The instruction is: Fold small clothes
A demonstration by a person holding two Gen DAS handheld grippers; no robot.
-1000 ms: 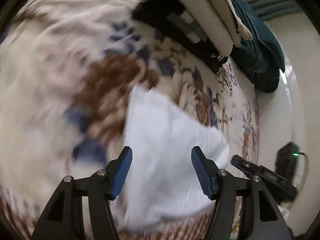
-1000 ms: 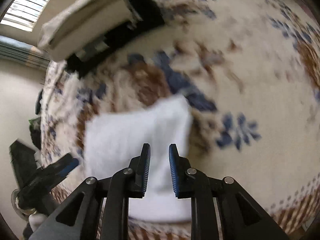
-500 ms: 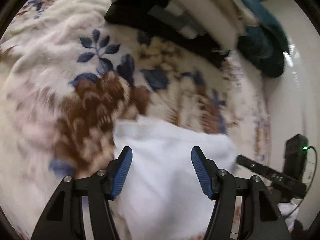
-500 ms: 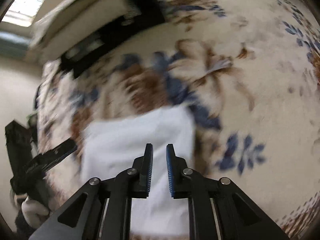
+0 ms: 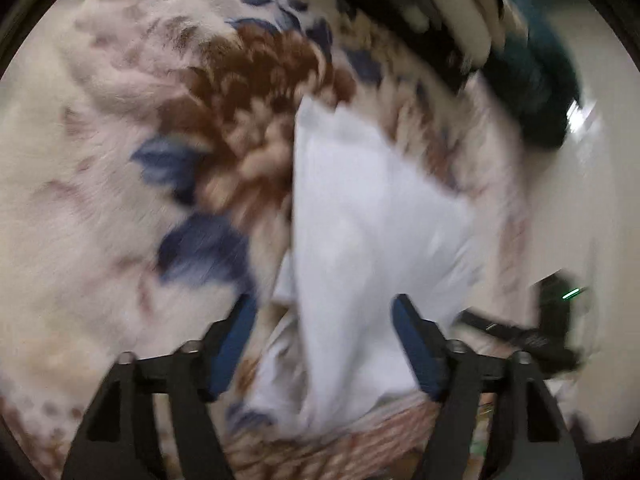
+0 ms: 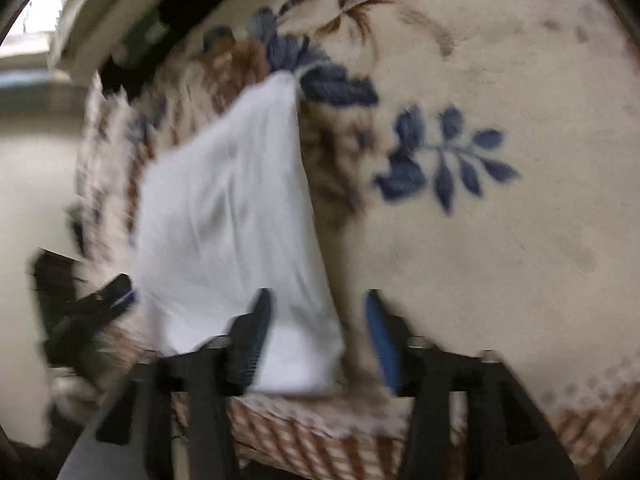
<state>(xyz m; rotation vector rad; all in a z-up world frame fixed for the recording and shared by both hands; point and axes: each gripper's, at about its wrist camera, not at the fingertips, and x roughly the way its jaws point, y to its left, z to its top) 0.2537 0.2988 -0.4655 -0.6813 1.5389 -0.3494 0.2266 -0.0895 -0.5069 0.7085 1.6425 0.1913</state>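
Two grippers work over one white garment (image 5: 376, 216), which lies on a floral blanket (image 5: 100, 208) near the blanket's near edge. The garment sits flat, already narrowed into a long panel running from near to far, so its near end is the end within reach of both tools.

Left gripper (image 5: 322, 340): the jaws stand wide and have just been opening. The garment's near end lies between the blue pads, but neither pad presses on it; the left pad sits over bare blanket, the right pad over white cloth. The tool tilts steeply downward toward the near hem.

Right gripper (image 6: 316, 338): the jaws have just been opening from a narrow gap to a moderate spread. The garment's near right corner lies between the fingers; the left finger overlaps the cloth, the right one is over blanket. No grip is visible. This tool also points steeply down.

Judgement: both tools appear positioned to pinch the near edge for the next fold toward the far end.

Folded clothes (image 5: 448, 4) are stacked at the far side, well apart from the garment. Both views are motion-blurred.
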